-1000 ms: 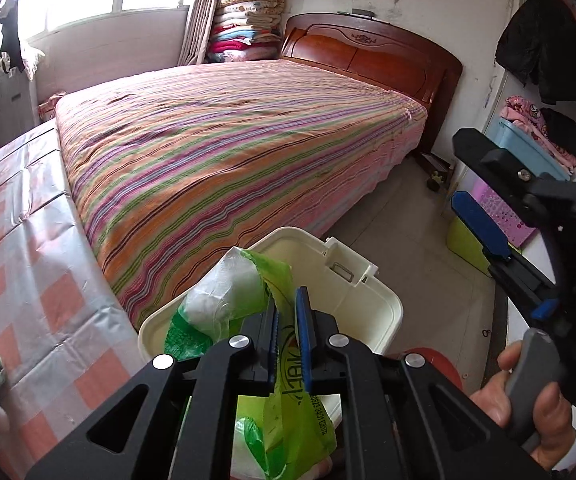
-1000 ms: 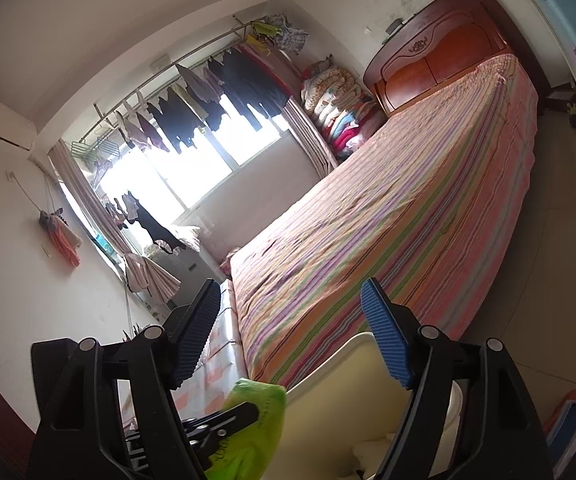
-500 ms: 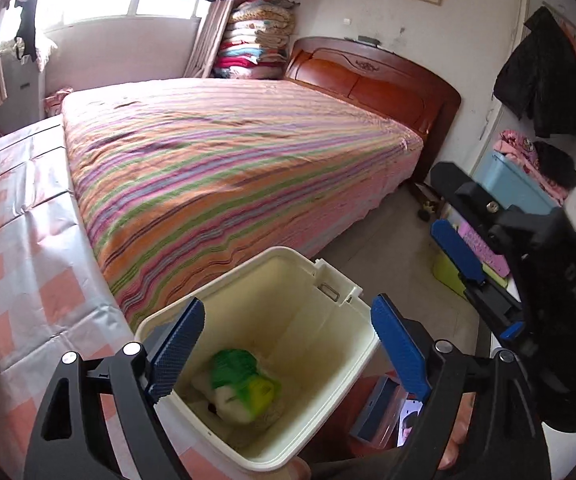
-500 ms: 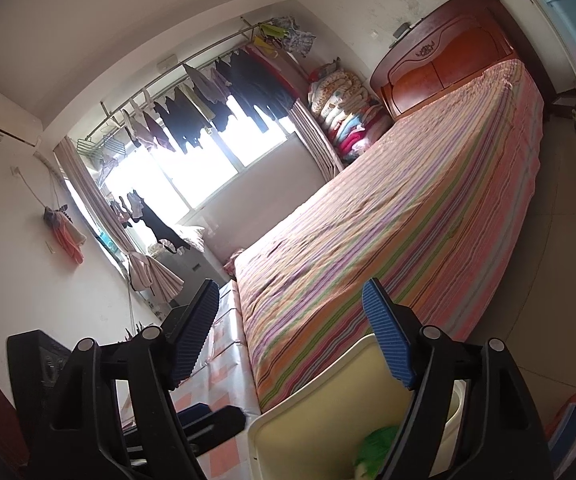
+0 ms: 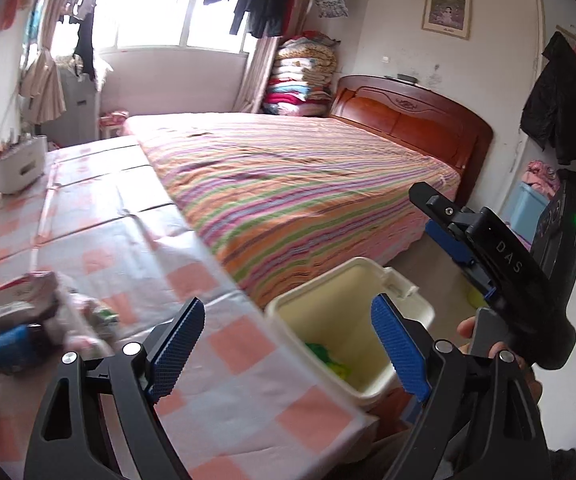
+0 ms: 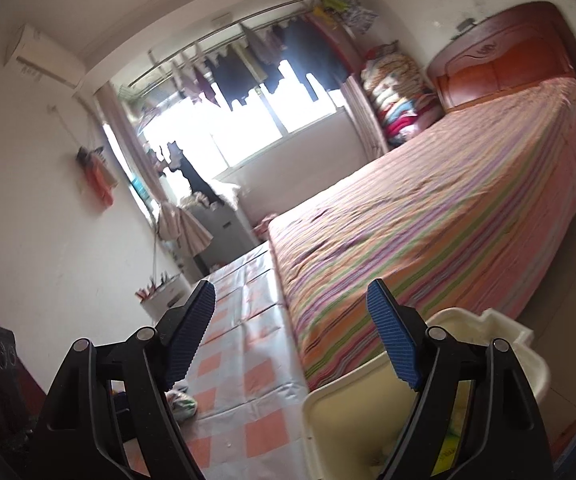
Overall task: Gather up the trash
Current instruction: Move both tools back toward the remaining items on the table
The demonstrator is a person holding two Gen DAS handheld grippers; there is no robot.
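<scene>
A cream plastic bin (image 5: 371, 276) stands on the floor at the table's corner; it also shows in the right wrist view (image 6: 507, 332). A green and white wrapper (image 5: 327, 356) lies inside it. My left gripper (image 5: 288, 344) is open and empty, above the table edge beside the bin. My right gripper (image 6: 293, 336) is open and empty, held over the bin's near side; it also shows in the left wrist view (image 5: 443, 224). A blurred pile of trash (image 5: 36, 312) lies on the table at the left, with a crumpled wrapper (image 6: 182, 400) seen in the right wrist view.
The table has a pink-checked cloth (image 5: 128, 240). A bed with a striped cover (image 5: 295, 176) runs along its far side. A white holder (image 5: 16, 164) stands at the table's far left. Storage boxes (image 5: 527, 208) stand by the right wall.
The left gripper opened and dropped the green wrapper into the bin, then swung left toward the table. The trash pile came into view. The right gripper stayed open.
</scene>
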